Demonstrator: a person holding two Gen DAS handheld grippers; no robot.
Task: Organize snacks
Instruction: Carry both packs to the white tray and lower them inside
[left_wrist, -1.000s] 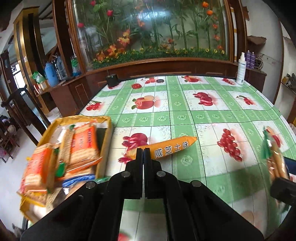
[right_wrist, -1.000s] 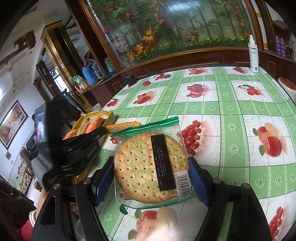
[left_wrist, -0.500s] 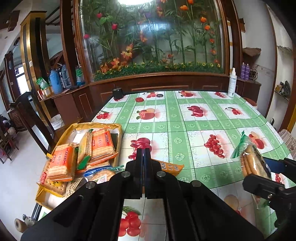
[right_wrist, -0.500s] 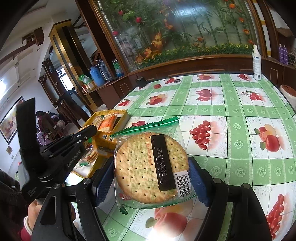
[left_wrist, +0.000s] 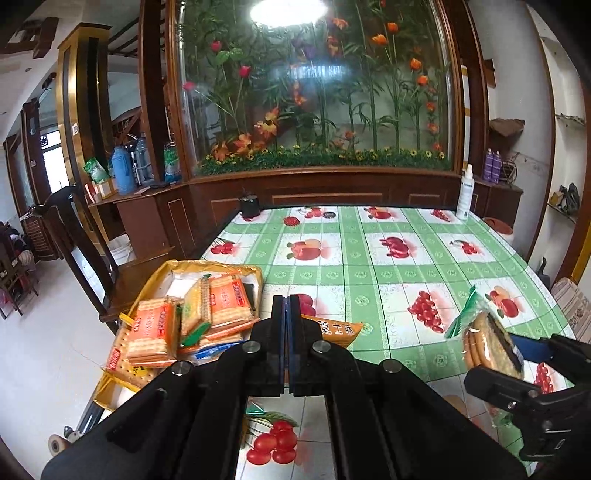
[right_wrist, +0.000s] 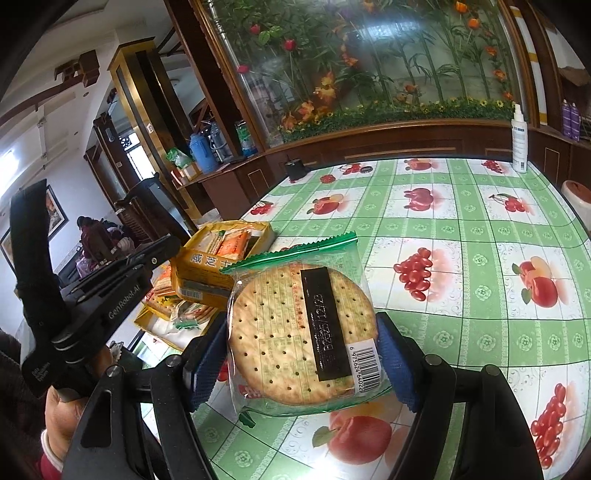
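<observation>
Right hand-held gripper (right_wrist: 301, 354) clamps clear-wrapped round perforated cracker pack (right_wrist: 303, 332) by its rim between blue pads, raised above green fruit-print surface (right_wrist: 461, 236), likely bound for yellow cardboard snack box (left_wrist: 155, 280) at the surface's left edge. Left hand-held gripper (left_wrist: 287, 306) fully closed, empty, above orange flat snack packet (left_wrist: 338, 328).

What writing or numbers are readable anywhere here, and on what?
"GenRobot.AI": side of the left tongs.
"咸芝士味", partly hidden: yellow pack.
"B2025/12/2?", last digit unclear: black strip on the biscuit pack held in the right tongs.
Barcode digits, orange packs in the box, spray bottle: too small or blurred.
</observation>
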